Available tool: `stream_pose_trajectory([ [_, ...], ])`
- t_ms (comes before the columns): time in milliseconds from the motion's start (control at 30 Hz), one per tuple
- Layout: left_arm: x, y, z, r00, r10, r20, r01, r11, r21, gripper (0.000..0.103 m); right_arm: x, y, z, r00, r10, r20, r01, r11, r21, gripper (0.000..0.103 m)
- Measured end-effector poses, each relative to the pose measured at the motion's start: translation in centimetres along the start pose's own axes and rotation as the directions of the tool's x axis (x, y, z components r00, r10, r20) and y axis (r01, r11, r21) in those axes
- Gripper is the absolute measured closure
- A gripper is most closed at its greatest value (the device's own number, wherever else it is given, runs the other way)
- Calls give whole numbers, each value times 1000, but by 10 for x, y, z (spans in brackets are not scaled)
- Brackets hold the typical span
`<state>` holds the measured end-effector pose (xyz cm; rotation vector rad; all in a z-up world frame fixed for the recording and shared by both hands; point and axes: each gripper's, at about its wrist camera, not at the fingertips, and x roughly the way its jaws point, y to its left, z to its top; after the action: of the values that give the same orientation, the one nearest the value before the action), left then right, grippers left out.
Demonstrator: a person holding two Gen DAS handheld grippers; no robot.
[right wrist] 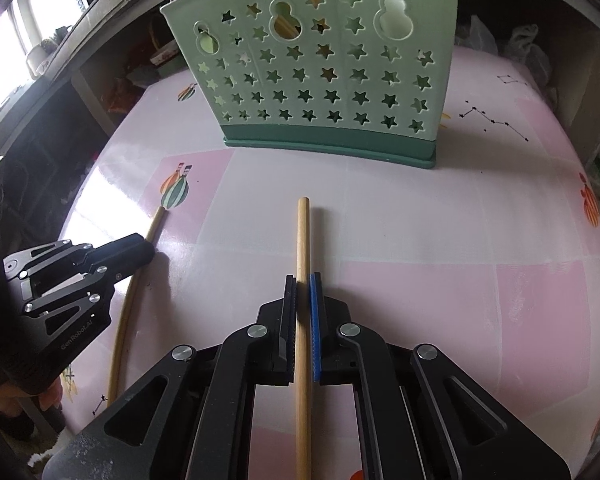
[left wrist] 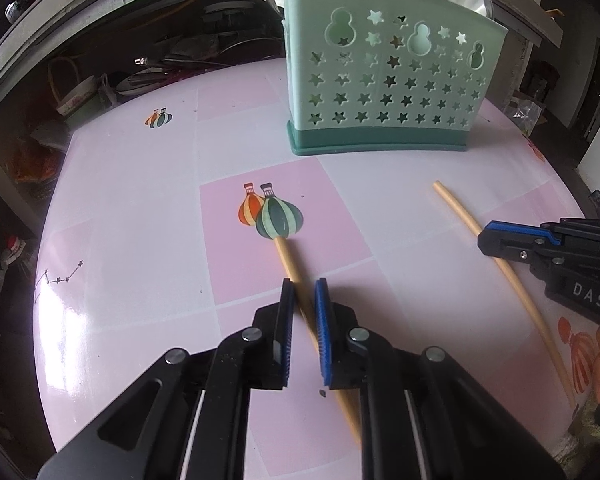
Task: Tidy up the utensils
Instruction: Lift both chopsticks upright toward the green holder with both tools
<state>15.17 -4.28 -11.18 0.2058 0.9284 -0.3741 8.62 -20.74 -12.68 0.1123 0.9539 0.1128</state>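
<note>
Your left gripper (left wrist: 304, 292) pinches a chopstick (left wrist: 290, 264) low in the frame's centre, its long axis slanting toward the upper left. Your right gripper (right wrist: 303, 284) clamps the second chopstick (right wrist: 302, 236), pointing straight up-frame at the green holder (right wrist: 320, 80) standing well beyond. Both sticks lie on the glossy pink tablecloth (right wrist: 440, 240); cluttered shelves (left wrist: 100, 76) sit behind.

Pink table (left wrist: 140, 208) bears caddy (left wrist: 384, 92), two chopsticks (left wrist: 496, 264).

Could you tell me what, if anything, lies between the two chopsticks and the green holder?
Nothing visible does: only bare table separates the left chopstick and right chopstick from the holder.
</note>
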Motion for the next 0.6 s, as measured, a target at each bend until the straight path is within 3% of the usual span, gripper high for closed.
stream_pose_trajectory([
  [333, -8, 13, 0, 999, -37, 29, 39, 997, -73, 97, -48, -11, 4, 994, 60, 94, -66, 996, 65, 98],
  [467, -31, 17, 2, 992, -77, 95, 87, 991, -101, 97, -66, -13, 6, 988, 82, 131, -94, 992, 84, 98],
  [600, -69, 20, 4, 965, -142, 220, 170, 979, -115, 97, -84, -15, 8, 979, 106, 175, -125, 987, 99, 98],
])
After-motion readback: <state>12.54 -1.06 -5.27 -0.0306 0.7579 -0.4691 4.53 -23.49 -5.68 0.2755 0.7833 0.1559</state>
